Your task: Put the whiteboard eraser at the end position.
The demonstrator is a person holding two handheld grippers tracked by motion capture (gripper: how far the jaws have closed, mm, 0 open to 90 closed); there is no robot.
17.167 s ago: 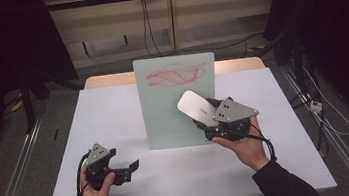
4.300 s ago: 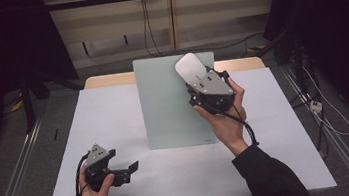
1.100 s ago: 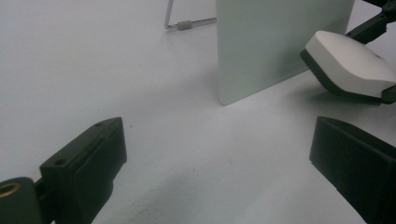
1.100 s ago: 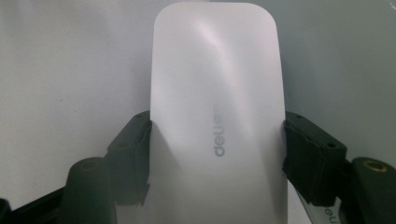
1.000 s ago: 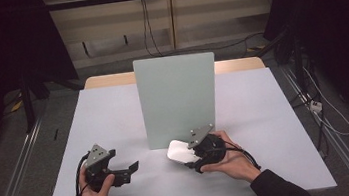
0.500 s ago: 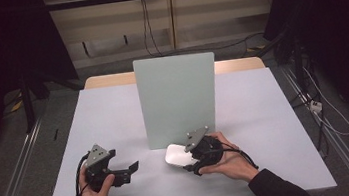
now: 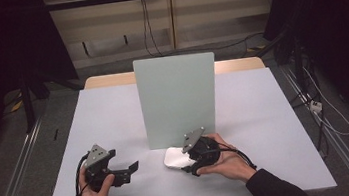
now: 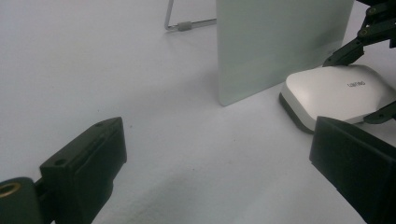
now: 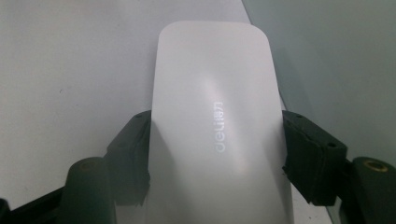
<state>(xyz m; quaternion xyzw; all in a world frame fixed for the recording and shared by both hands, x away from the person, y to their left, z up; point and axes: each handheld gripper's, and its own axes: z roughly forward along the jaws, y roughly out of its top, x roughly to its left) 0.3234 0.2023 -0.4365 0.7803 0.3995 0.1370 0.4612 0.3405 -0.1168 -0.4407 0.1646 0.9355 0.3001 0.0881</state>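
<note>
A white eraser (image 7: 176,157) with a dark underside lies flat on the white table (image 7: 109,116), just in front of the upright pale green board (image 7: 177,97). My right gripper (image 7: 184,160) is shut on the eraser, with one jaw against each long side. In the right gripper view the eraser (image 9: 215,116) runs up between the jaws of the right gripper (image 9: 215,149), and the board (image 9: 336,56) is at the right. My left gripper (image 7: 128,170) rests open on the table at the left, holding nothing. Past the open left gripper (image 8: 219,168) I see the eraser (image 8: 336,95) and the board (image 8: 275,42).
A wire foot (image 8: 187,23) props up the board from behind. The tabletop stretches bare to both sides of the board. A metal rail (image 7: 11,178) runs along the floor at the left, and cables (image 7: 322,110) lie on the floor at the right.
The red scribbles seen on the board earliest are gone. My right gripper has come down from the board's top to the table in front of it, with the eraser. The left gripper has stayed put.
</note>
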